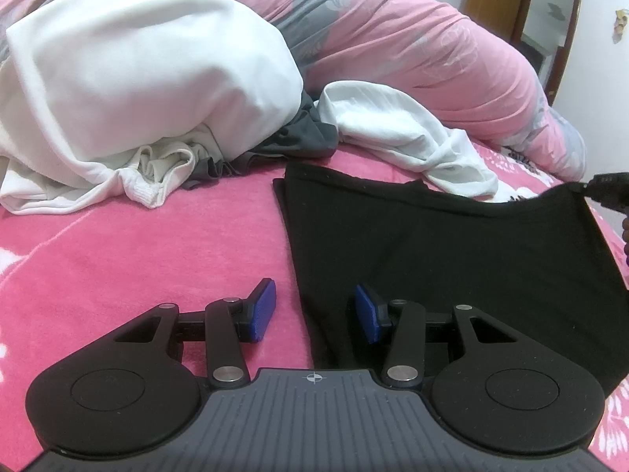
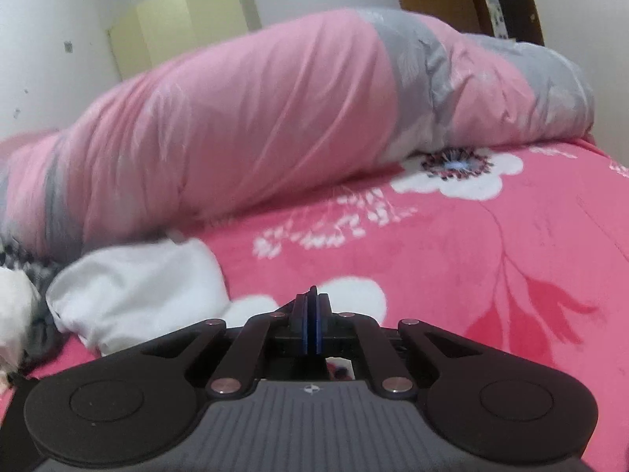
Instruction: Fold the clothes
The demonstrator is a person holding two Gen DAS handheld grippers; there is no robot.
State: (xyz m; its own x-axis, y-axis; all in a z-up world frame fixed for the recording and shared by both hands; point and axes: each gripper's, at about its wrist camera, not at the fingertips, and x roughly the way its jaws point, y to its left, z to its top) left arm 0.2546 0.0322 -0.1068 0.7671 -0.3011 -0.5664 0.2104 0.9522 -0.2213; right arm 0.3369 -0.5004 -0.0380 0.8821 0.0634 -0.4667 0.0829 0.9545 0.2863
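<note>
Pink floral fleece bed cover (image 1: 157,244) carries the flat black cloth garment (image 1: 452,251). Left gripper (image 1: 314,310): jaws open, empty, over its near edge. Right gripper (image 2: 313,314): jaws closed on its far corner (lifted). Fold-over step; next, carry the corner across.

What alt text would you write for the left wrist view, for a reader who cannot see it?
A black garment lies spread on a pink blanket, its far right corner pinched and lifted by the right tool. The left tool hovers open over its near edge; white clothes are piled behind.
</note>
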